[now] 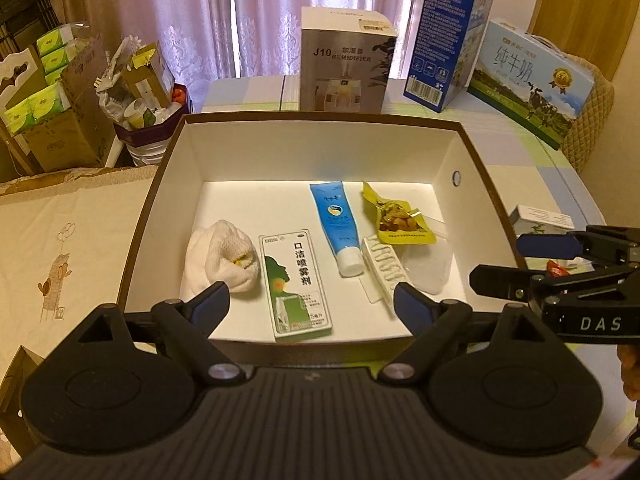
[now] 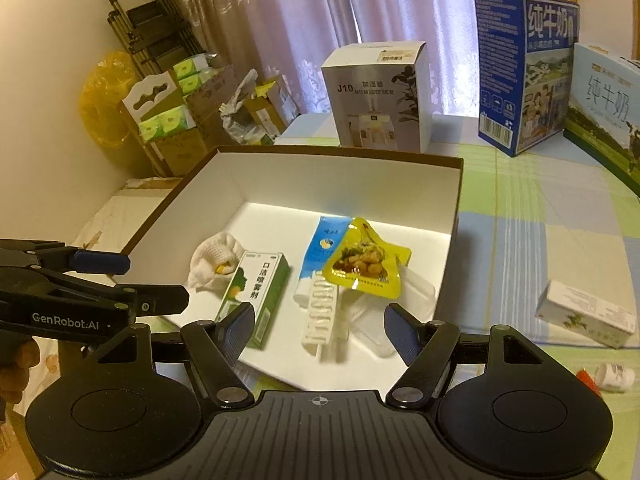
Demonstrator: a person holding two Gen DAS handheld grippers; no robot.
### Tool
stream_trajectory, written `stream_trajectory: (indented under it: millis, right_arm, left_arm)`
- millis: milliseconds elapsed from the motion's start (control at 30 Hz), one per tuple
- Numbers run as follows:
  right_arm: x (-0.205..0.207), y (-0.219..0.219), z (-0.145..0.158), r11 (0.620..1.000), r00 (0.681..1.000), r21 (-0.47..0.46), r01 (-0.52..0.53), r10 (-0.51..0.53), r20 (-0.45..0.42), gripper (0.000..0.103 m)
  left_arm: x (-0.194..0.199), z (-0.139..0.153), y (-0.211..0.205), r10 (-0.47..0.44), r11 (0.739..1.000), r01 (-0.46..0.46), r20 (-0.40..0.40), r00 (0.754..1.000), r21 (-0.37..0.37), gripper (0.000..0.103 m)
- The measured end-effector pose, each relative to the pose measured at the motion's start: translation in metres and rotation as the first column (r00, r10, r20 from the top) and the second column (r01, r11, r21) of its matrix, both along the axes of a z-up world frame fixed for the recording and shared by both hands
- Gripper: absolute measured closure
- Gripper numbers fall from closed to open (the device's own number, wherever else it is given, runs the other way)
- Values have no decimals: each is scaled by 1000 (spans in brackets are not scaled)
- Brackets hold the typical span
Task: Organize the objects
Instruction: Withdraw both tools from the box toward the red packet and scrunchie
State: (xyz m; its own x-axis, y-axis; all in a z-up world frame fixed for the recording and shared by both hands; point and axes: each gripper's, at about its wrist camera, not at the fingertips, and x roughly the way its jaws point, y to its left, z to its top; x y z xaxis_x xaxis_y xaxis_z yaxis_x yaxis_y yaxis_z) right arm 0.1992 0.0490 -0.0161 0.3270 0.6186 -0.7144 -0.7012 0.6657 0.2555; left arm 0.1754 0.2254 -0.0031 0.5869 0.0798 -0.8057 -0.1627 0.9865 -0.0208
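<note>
1. Open brown-walled box (image 1: 484, 152) sits on a checked tablecloth (image 2: 532, 216).
2. Inside the box, left to right: white sock (image 1: 222, 258), green spray carton (image 1: 294, 284), blue tube (image 1: 338, 226), white strip tray (image 1: 382, 268), yellow snack pouch (image 1: 394, 216).
3. Left gripper (image 1: 310, 300) hovers at the box's near edge, fingers spread, holding nothing.
4. Right gripper (image 2: 320, 320) likewise spread and empty over the near wall.
5. Small white carton (image 2: 586, 314) lies outside the box, on the cloth to its right.

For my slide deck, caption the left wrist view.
Open left gripper hovers over the white box holding spray carton, blue tube and snack pouch.
</note>
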Motion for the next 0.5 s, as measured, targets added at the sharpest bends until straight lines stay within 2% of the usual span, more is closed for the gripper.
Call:
stream_trajectory:
  millis: [300, 500]
  right_arm:
    - [-23, -28, 2, 1000, 1000, 5, 6, -6, -11, 34]
    - [-36, -57, -2, 1000, 999, -3, 20, -20, -31, 34]
  left_arm:
    - [-25, 6, -25, -22, 1000, 22, 5, 1000, 4, 16]
    - [-38, -2, -49, -46, 999, 46, -16, 999, -13, 16]
